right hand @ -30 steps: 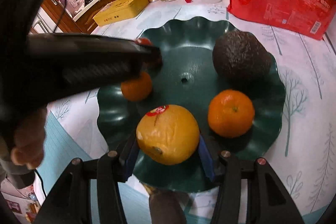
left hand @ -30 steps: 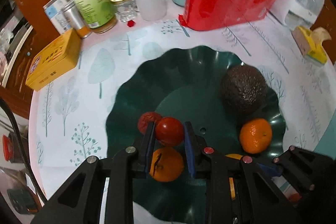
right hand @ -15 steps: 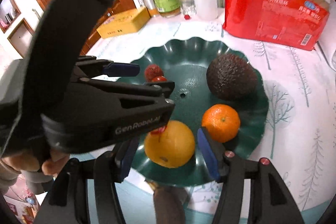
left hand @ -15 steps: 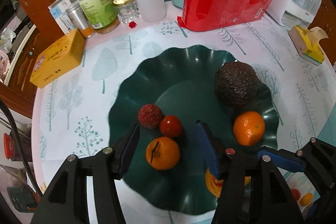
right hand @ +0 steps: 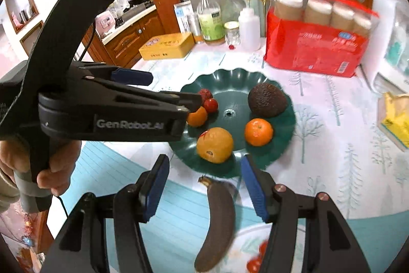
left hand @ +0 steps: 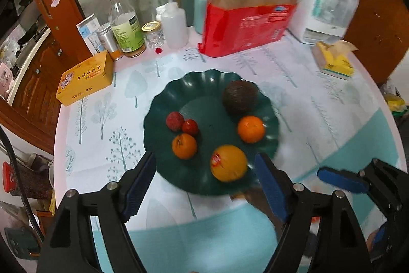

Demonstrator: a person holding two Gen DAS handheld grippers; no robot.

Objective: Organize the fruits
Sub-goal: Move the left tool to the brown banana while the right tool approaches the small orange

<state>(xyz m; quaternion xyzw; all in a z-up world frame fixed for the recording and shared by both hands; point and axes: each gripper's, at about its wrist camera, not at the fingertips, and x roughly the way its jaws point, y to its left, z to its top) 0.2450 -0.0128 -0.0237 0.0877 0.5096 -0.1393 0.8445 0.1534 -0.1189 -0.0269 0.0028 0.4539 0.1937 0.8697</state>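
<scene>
A dark green scalloped plate [left hand: 163, 104] [right hand: 283, 145] holds an avocado [left hand: 239, 97] [right hand: 267, 100], a large orange with a sticker [left hand: 228, 163] [right hand: 214, 144], two small oranges [left hand: 251, 129] [left hand: 184, 145], a small tomato [left hand: 190, 127] and a rough red fruit [left hand: 174, 120]. My left gripper [left hand: 204, 186] is open and empty, above the plate's near rim. My right gripper [right hand: 204, 191] is open and empty, held over a brown overripe banana [right hand: 219, 221] lying on the table in front of the plate. The left gripper's body [right hand: 115, 109] fills the left of the right wrist view.
A red bag of cups [left hand: 245, 24], bottles and jars [left hand: 127, 27], a yellow tin [left hand: 85, 78], a white appliance [left hand: 324, 9] and a yellow tissue pack [left hand: 334, 60] stand behind the plate. A white plate with small red fruits [right hand: 255, 257] lies near the banana.
The left gripper let go of the tomato and the right gripper let go of the large orange on the plate. Both opened and drew back and up from the plate.
</scene>
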